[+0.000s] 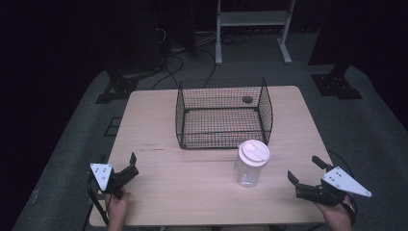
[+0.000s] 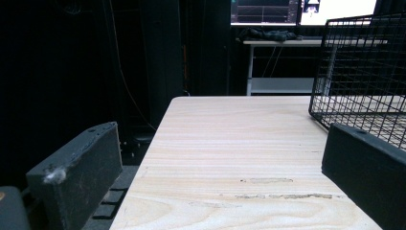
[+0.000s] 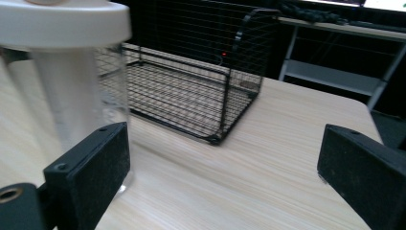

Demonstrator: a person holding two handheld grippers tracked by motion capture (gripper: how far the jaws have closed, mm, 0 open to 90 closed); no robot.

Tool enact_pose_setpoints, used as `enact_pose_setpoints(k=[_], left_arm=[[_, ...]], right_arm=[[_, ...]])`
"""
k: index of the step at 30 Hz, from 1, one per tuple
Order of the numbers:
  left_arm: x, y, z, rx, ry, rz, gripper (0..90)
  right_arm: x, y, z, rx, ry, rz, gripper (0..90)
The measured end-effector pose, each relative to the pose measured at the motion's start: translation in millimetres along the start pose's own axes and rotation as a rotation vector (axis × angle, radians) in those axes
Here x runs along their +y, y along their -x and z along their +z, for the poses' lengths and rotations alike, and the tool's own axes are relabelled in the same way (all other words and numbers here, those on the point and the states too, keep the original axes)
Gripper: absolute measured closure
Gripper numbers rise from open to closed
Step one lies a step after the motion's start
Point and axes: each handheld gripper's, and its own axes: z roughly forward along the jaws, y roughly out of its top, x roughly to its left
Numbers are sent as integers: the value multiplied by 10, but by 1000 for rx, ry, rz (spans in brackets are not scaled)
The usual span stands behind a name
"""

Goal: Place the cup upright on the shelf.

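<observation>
Currently both spread: left hand-held gripper (image 1: 131, 163), right hand-held gripper (image 1: 304, 169) near lidded jar (image 1: 250, 163) (clear, upright, untouched).

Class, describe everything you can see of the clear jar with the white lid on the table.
The jar looks like clear plastic and appears empty. A round white lid with a raised flap section caps it, closed. It stands upright on the wooden table, just in front of the black wire basket, near its right front corner; whether they touch is unclear. Nothing grips it: the right gripper hovers to its right, jaws open. In the right gripper view the jar stands beside the left jaw.
</observation>
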Motion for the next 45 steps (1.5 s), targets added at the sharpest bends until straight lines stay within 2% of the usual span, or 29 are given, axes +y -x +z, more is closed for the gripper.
enact_pose_setpoints(k=[6,7,12,14,19,32,45], left_arm=[[0,-2,-1,-1,1,-2,0],[0,-4,-3,-2,1,0,0],[0,-5,-3,-2,1,-1,0],[1,-5,-3,-2,2,-1,0],[1,-5,-4,-4,2,0,0],[1,3,-3,-5,4,4,0],[1,4,-3,-5,4,7,0]], right_arm=[[76,-147,23,49,0,-39,30],[115,-218,39,64,1,-52,30],[167,-328,59,97,18,-65,30],[186,-427,96,115,12,-92,30],[207,-525,157,145,9,-100,28],[296,-689,273,181,23,-108,20],[354,-750,394,180,44,-89,13]])
